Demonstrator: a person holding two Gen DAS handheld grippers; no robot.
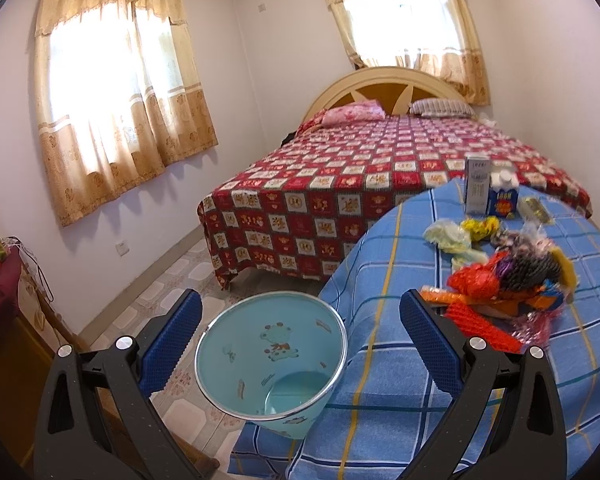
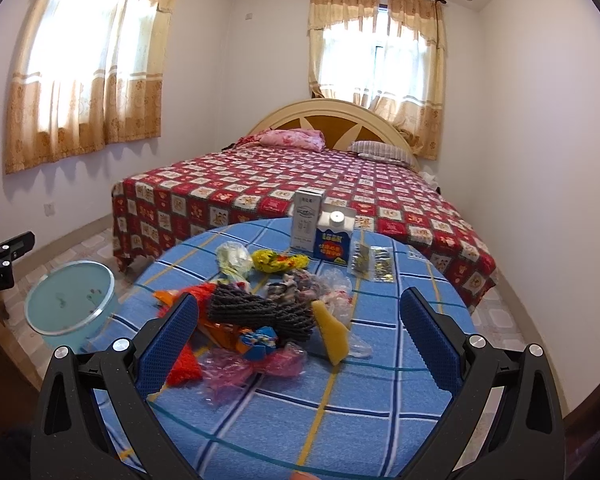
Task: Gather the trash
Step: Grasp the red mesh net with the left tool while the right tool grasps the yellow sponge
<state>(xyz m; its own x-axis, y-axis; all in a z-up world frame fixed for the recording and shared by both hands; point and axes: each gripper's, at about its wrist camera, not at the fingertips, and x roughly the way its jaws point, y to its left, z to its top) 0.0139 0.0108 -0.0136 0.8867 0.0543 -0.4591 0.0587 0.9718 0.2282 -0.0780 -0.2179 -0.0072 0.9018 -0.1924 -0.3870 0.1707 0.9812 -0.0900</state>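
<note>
Trash pile point(image 2: 256, 320) lay between your right tongs' point(image 2: 300, 340) wide, empty jaws; bin point(image 1: 272, 364) sat between your left tongs' point(image 1: 300, 340) wide, empty jaws.

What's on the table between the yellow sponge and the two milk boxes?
In the right wrist view, crinkled clear plastic wrap lies between the yellow sponge and the milk boxes.
</note>
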